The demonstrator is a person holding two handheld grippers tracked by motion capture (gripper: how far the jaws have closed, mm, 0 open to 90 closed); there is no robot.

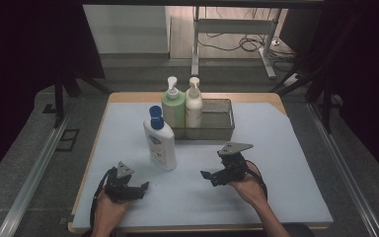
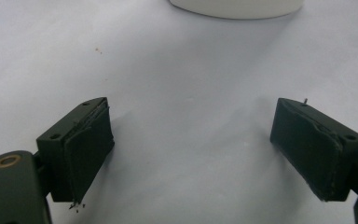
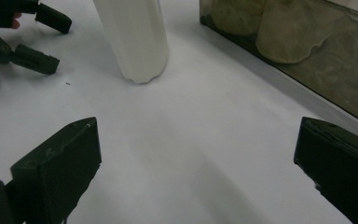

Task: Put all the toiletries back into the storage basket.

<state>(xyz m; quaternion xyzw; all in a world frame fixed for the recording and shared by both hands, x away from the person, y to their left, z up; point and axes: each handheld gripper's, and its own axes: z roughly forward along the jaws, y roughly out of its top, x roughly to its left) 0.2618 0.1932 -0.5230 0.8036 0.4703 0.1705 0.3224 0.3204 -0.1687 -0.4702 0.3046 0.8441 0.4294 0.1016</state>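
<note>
A white bottle with a blue cap [image 1: 159, 140] stands upright on the pale mat, left of centre. My left gripper [image 1: 142, 189] rests low near the front left, pointing right, its jaws open with bare mat between them [image 2: 191, 140]; the bottle's base [image 2: 235, 7] lies just ahead of it. My right gripper [image 1: 207, 177] is at the front right, pointing left, open and holding nothing [image 3: 196, 158]. Seen from that gripper, the white bottle [image 3: 137, 37] stands ahead and the left gripper [image 3: 58, 44] sits farther off.
A dark mesh basket [image 1: 217, 121] stands at the back of the table, with a green pump bottle [image 1: 173, 106] and a cream pump bottle [image 1: 193, 106] in its left end. The basket wall [image 3: 307, 56] runs along the right gripper's right side.
</note>
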